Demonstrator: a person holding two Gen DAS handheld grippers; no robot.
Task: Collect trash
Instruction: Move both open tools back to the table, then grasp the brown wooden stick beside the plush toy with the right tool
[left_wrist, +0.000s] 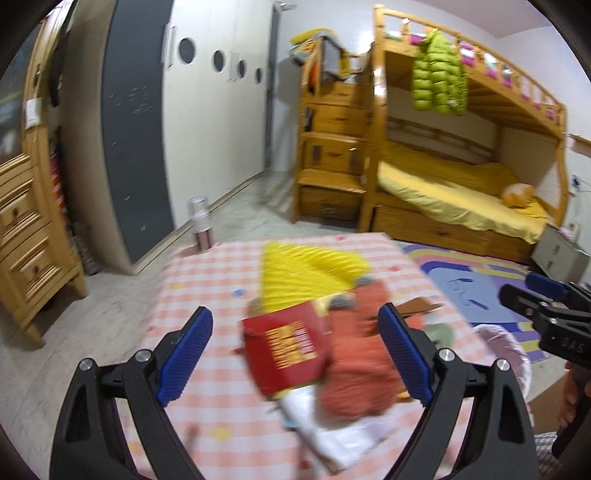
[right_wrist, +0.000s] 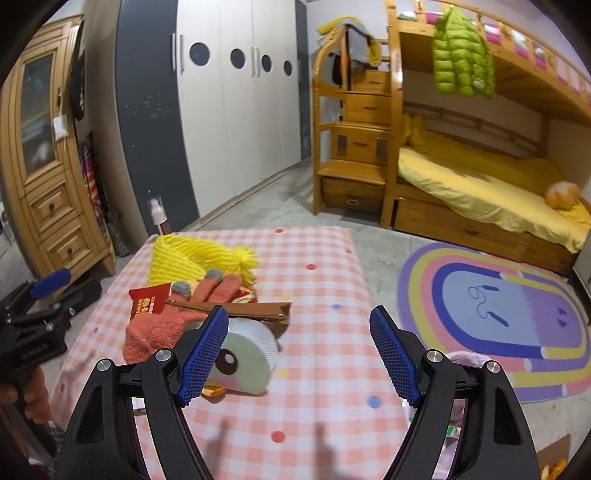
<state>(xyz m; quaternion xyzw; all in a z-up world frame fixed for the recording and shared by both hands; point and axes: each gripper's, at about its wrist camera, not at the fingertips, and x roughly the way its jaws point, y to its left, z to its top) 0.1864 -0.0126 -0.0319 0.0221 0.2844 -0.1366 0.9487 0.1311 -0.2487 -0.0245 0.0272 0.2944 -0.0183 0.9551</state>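
A pile lies on the pink checked table (left_wrist: 207, 417) (right_wrist: 325, 417). It holds a red printed wrapper (left_wrist: 286, 352) (right_wrist: 147, 301), an orange glove (left_wrist: 354, 365) (right_wrist: 166, 325), a yellow knit hat (left_wrist: 306, 271) (right_wrist: 184, 260), a brown wrapper (right_wrist: 255, 312), white paper (left_wrist: 332, 439) and a pale green round eye-printed item (right_wrist: 243, 360). My left gripper (left_wrist: 295, 363) is open, hovering over the red wrapper and glove. My right gripper (right_wrist: 295, 354) is open above the table, right of the pile. Each gripper shows in the other's view, the right (left_wrist: 546, 314) and the left (right_wrist: 40, 306).
A pink-lined bin (left_wrist: 506, 354) (right_wrist: 461, 358) stands at the table's right edge. A spray bottle (right_wrist: 159, 216) and a pink-based bottle (left_wrist: 201, 225) stand on the floor beyond the table. A rainbow rug (right_wrist: 498, 317), bunk bed (right_wrist: 480, 177), wardrobe (right_wrist: 221, 110) and wooden cabinet (right_wrist: 48, 166) surround it.
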